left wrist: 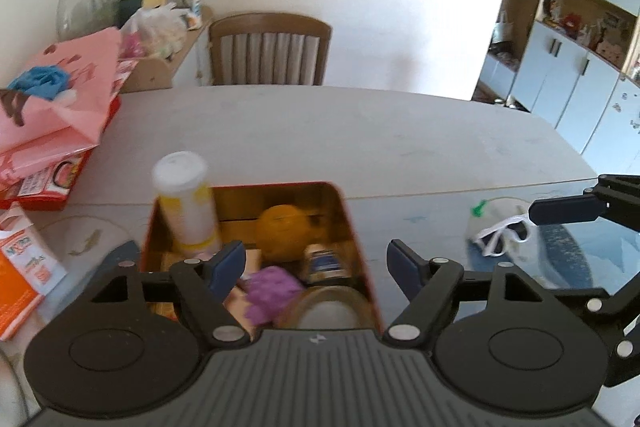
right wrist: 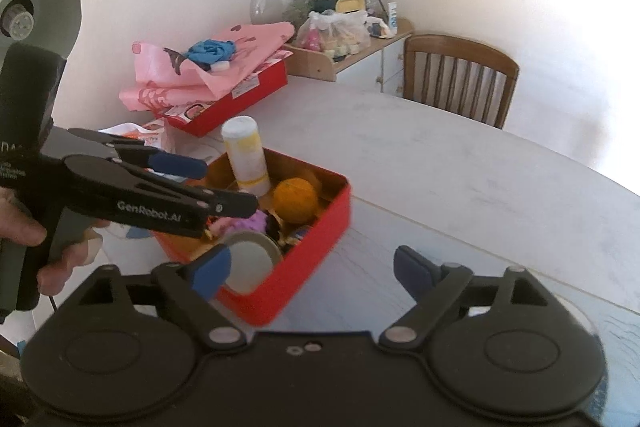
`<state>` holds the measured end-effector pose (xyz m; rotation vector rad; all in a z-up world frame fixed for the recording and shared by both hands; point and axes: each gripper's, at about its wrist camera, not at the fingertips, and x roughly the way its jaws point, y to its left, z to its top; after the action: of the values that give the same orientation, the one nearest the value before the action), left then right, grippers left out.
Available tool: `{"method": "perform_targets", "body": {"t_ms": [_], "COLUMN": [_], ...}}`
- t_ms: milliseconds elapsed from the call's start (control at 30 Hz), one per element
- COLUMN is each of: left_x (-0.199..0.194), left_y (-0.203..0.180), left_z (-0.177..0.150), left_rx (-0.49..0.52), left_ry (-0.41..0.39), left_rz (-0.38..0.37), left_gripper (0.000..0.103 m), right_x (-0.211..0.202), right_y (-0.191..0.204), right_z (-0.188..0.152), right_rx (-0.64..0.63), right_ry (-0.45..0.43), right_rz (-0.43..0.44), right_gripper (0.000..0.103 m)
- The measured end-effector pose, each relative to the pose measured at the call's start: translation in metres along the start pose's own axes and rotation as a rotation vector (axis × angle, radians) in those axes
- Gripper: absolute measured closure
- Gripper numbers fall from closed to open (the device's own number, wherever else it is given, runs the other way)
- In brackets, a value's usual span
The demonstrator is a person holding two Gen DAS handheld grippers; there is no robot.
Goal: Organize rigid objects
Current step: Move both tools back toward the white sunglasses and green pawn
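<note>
Current step, by judgement: release and withdrawal after loading the red tin (left wrist: 362,247). The tin sits on the bench (left wrist: 360,139), low and centre in the left wrist view, centre-left in the right wrist view.

Contents:
- white-and-yellow bottle (left wrist: 188,203), upright in the far left corner;
- orange ball (left wrist: 284,231), beside the bottle;
- purple block (left wrist: 270,293);
- small blue-labelled jar (left wrist: 324,261);
- round lid (right wrist: 250,261), at the near end.

Gripper state:
- Left gripper (left wrist: 316,263): fingers apart, nothing between them, positioned above the tin's near end.
- Right gripper (right wrist: 312,271): fingers apart and empty, over the tin's near right corner.

One item is not in the tin: a white piece with a green tip (left wrist: 500,227), lying on the bench at right centre of the left wrist view, just below the right gripper's finger.

Next move, by judgement: bring the right gripper over that piece, lower it, close the fingers on the piece, then carry it to free space in the tin.
</note>
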<state>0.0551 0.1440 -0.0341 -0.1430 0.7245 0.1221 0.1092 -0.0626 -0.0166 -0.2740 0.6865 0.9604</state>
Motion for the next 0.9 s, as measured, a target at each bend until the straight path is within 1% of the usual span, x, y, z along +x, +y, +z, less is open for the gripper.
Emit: {"method": "perform_targets", "body": {"t_ms": [100, 233, 500, 733, 833, 900], "left_x": [0.0, 0.005, 0.032, 0.063, 0.081, 0.095], "left_y": [-0.018, -0.043, -0.101, -0.153, -0.17, -0.178], "left_z": [0.0, 0.003, 0.008, 0.015, 0.019, 0.022], "left_rx": [0.003, 0.007, 0.003, 0.033, 0.028, 0.015], "left_ry": [-0.013, -0.021, -0.004, 0.005, 0.02, 0.033], "left_rz": [-0.01, -0.018, -0.034, -0.043, -0.049, -0.057], "left_gripper": [0.021, 0.021, 0.021, 0.021, 0.021, 0.021], "right_x": [-0.014, -0.028, -0.044, -0.04, -0.036, -0.03], "right_y": [-0.018, -0.044, -0.111, -0.153, -0.168, -0.178], "right_z": [-0.011, -0.027, -0.057, -0.073, -0.076, -0.076], "right_rx": [0.013, 0.033, 0.059, 0.034, 0.015, 0.008], "right_ry": [-0.002, 0.005, 0.055, 0.104, 0.109, 0.114], "right_rz": [-0.015, -0.045, -0.116, -0.153, -0.164, -0.157], "right_gripper": [0.005, 0.001, 0.0, 0.001, 0.003, 0.008]}}
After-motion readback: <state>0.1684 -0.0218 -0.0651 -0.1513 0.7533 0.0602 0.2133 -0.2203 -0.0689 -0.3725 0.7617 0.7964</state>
